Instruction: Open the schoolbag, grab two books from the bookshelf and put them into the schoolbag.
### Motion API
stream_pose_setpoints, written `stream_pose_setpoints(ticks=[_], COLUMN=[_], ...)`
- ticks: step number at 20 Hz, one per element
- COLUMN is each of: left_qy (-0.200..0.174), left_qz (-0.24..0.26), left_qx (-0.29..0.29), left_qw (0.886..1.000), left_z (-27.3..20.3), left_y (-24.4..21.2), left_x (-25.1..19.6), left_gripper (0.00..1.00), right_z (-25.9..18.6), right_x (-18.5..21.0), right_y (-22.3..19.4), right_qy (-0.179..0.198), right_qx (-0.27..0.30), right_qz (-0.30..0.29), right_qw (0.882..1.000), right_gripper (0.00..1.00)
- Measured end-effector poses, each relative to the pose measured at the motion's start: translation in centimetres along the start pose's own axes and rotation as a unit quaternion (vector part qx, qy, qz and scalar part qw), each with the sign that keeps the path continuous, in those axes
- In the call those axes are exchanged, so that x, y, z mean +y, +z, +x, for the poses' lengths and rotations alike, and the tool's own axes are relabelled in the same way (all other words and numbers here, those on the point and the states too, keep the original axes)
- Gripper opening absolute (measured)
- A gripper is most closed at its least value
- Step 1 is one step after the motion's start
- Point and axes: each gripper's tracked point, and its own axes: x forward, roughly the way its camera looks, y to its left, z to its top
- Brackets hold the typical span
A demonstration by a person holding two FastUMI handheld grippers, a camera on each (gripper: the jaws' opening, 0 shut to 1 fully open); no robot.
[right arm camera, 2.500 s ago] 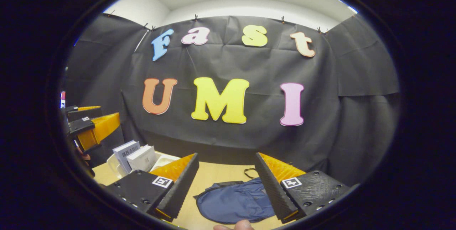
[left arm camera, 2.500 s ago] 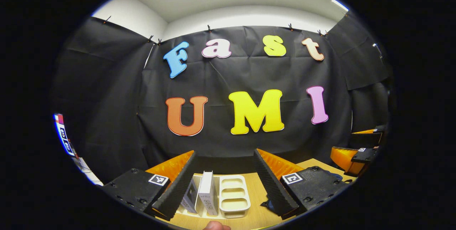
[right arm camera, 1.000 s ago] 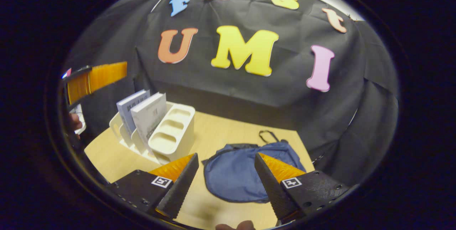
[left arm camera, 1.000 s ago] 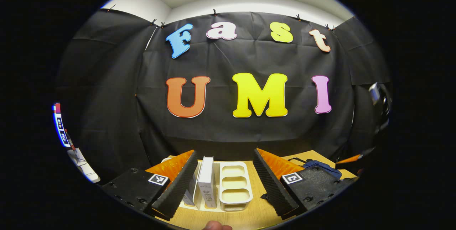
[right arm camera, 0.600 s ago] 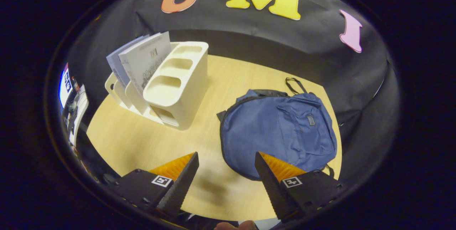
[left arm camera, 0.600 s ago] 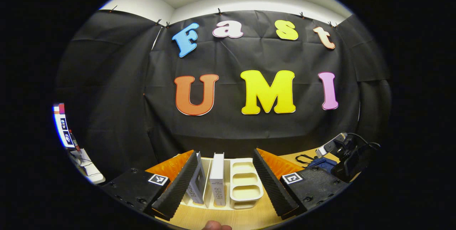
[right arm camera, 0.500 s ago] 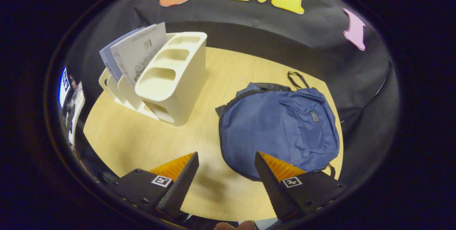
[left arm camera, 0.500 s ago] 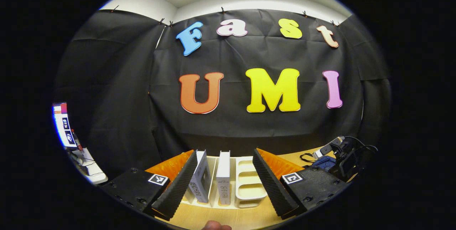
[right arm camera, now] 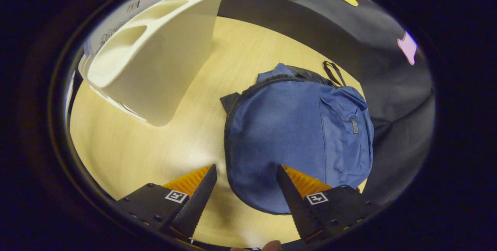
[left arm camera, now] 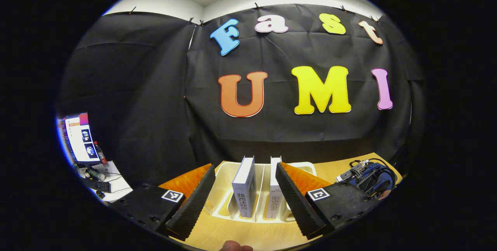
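While left gripper [left arm camera: 245, 196] faces books [left arm camera: 244, 187], right gripper [right arm camera: 245, 196] overlooks schoolbag [right arm camera: 287, 134].

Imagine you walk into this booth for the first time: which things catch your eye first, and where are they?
The blue schoolbag lies flat and zipped on the wooden table, just ahead of the open right tool. Beside it stands a cream bookshelf. In the left gripper view, two books stand upright in that shelf, straight in front of the open left tool.
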Motion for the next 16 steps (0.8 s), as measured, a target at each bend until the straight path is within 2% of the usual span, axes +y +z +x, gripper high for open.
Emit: stream_pose_setpoints(ticks=[1,5,6,7,11,12,14,16], left_qy=[0.004,0.008,0.007,0.005,-0.002,-0.005,-0.011,-0.018], left_qz=[-0.001,-0.002,-0.003,-0.003,-0.009,-0.010,-0.015,-0.019], left_qx=[0.003,0.010,0.011,0.013,0.018,0.018,0.020,0.025], left_qw=[1.000,1.000,1.000,1.000,1.000,1.000,1.000,0.999], left_z=[0.0,0.5,0.5,0.5,0.8,0.8,1.0,1.3], left_y=[-0.1,-0.3,-0.4,-0.5,-1.1,-1.1,-1.3,-1.3], left_x=[0.1,0.1,0.0,-0.2,-0.5,-0.5,-0.9,-1.8], left_gripper=[1.00,1.00,1.00,1.00,1.00,1.00,1.00,1.00], right_z=[0.3,1.6,1.8,1.9,1.7,1.5,1.2,1.0], right_x=[-0.1,-0.4,-0.4,-0.6,-1.3,-1.5,-1.5,-1.8], right_y=[0.0,-0.3,-0.2,-0.1,0.2,0.4,0.3,0.1], right_qy=[-0.009,-0.020,-0.020,-0.024,-0.025,-0.021,0.000,0.027], right_qx=[0.004,0.015,0.016,0.017,0.016,0.012,0.011,0.012], right_qz=[-0.002,-0.004,0.001,0.005,0.014,0.016,0.015,0.016], right_qw=[1.000,1.000,1.000,1.000,0.999,1.000,1.000,0.999], right_gripper=[0.95,0.82,0.85,0.80,0.41,0.19,0.04,0.00])
